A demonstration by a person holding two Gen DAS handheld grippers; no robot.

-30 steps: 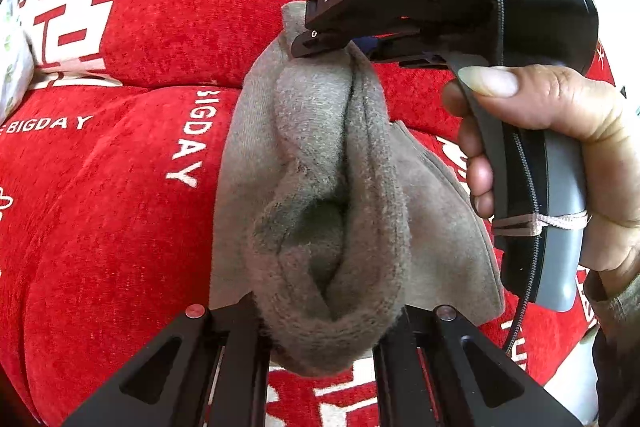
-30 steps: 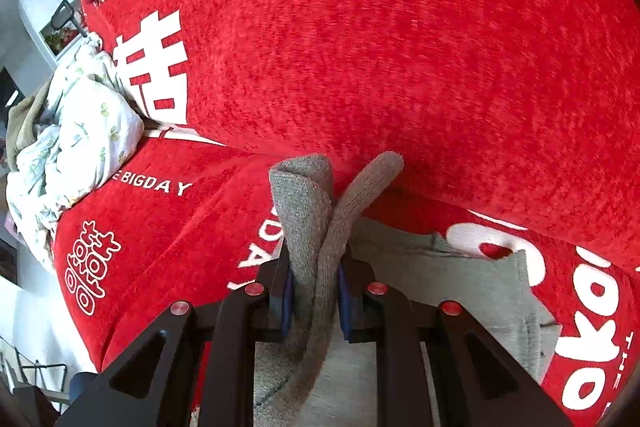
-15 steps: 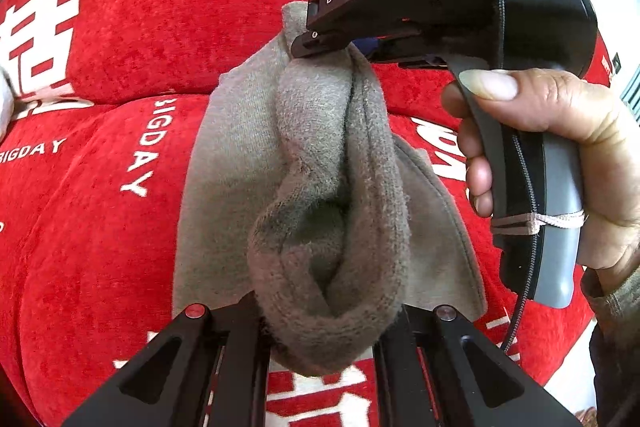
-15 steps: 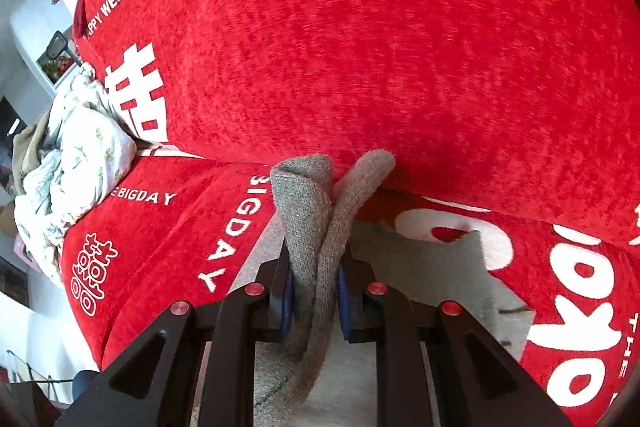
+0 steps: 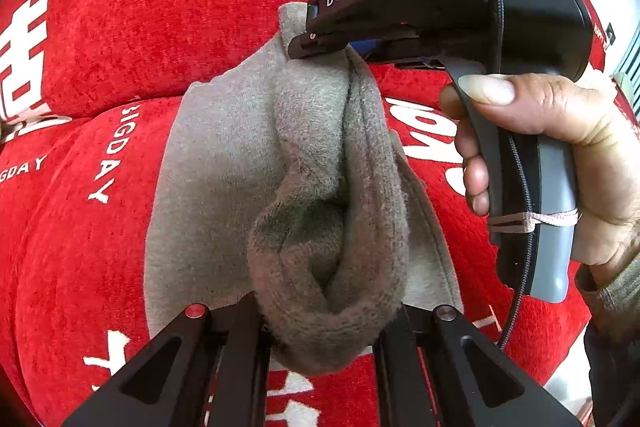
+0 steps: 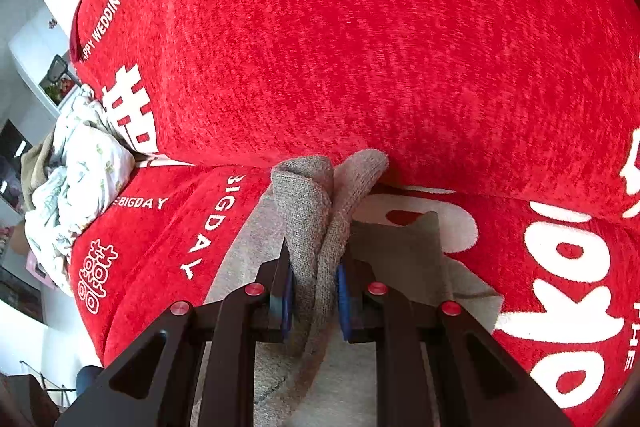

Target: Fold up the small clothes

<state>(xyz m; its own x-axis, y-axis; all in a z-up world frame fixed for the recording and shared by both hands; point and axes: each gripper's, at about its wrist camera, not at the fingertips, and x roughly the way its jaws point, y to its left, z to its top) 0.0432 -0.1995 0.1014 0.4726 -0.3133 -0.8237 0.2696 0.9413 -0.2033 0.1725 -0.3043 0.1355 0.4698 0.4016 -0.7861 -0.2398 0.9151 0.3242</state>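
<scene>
A red sofa with white lettering fills both views, its seat cushion below and back cushion above. On the seat, near the crease where it meets the back, lies a grey garment, partly lifted. My two grippers hold its thick rolled edge up off the cushion. My left gripper is clamped tight on a plush fold that bulges up between the fingers. My right gripper, held in my right hand, is closed narrowly on a bunched knit strip that stands up past the blue pads. At the sofa's far left end sits a heap of pale floral cloth.
</scene>
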